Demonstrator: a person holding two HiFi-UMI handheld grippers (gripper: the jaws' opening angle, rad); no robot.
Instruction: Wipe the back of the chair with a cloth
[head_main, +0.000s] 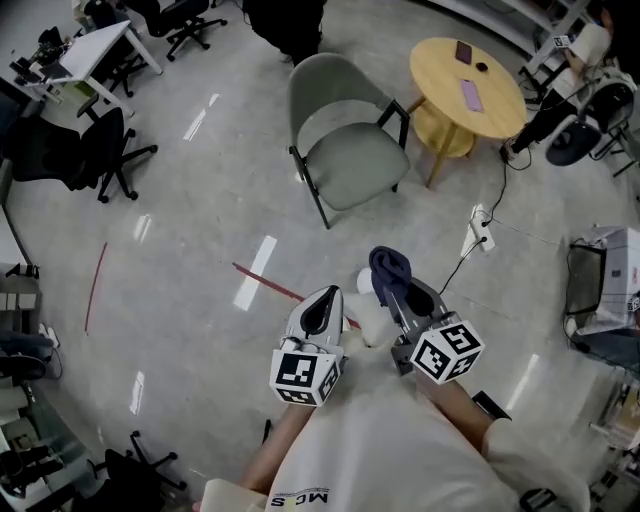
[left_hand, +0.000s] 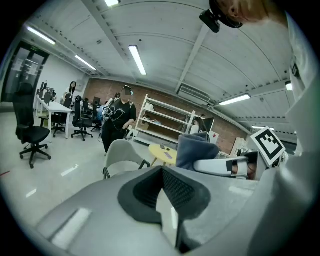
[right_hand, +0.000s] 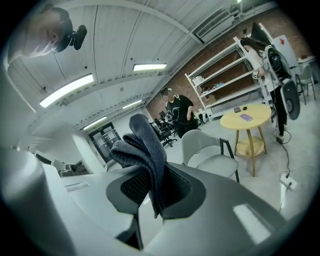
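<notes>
A pale grey-green chair (head_main: 345, 135) with black legs stands on the floor ahead of me, its back turned to the far side; it also shows in the left gripper view as the chair (left_hand: 121, 155) and in the right gripper view as the chair (right_hand: 205, 150). My right gripper (head_main: 392, 283) is shut on a dark blue-grey cloth (head_main: 389, 268), which sticks up from between its jaws, the cloth (right_hand: 142, 145) folded over. My left gripper (head_main: 320, 312) is shut with nothing in it, held beside the right one. Both are well short of the chair.
A round wooden table (head_main: 468, 72) with small items on it stands right of the chair. A power strip (head_main: 480, 228) and cable lie on the floor nearby. A person in black (left_hand: 117, 122) stands behind the chair. Office chairs (head_main: 100, 150) and desks stand at the left.
</notes>
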